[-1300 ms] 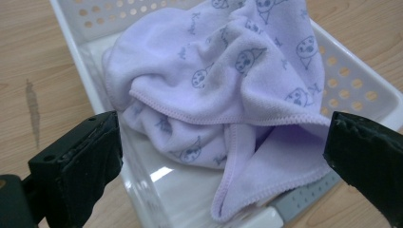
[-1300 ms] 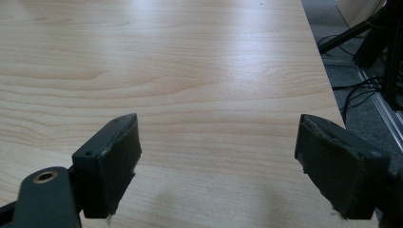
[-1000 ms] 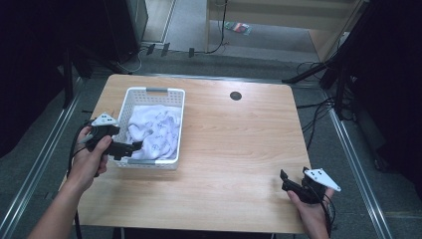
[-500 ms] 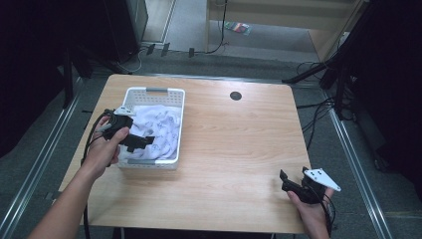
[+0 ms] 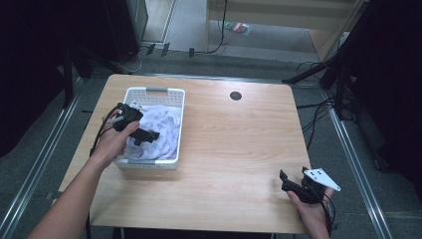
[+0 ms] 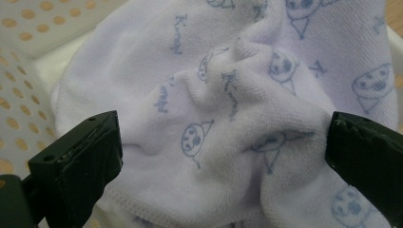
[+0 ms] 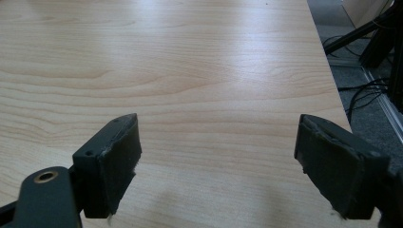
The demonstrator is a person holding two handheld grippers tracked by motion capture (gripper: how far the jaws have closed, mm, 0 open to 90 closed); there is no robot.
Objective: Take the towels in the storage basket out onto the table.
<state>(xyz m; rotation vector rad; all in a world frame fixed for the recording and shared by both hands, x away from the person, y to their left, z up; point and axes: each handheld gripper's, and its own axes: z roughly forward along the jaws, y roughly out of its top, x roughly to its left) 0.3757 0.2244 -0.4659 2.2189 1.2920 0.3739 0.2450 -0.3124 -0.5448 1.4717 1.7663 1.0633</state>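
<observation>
The towel (image 6: 228,118) runs past the frame edges; its full shape stays hidden.

- The left forearm reaches up from the bottom left of the high view, its hand (image 5: 112,142) wrapped around the left claw (image 5: 149,135).
- The left claw points to the right and slightly down; in the left gripper view its jaws stand wide apart.
- The right hand (image 5: 308,211) holds the right claw (image 5: 288,180) low at the bottom right, pointing up and to the left.
- In the right gripper view its jaws gape wide, nothing between them.
</observation>
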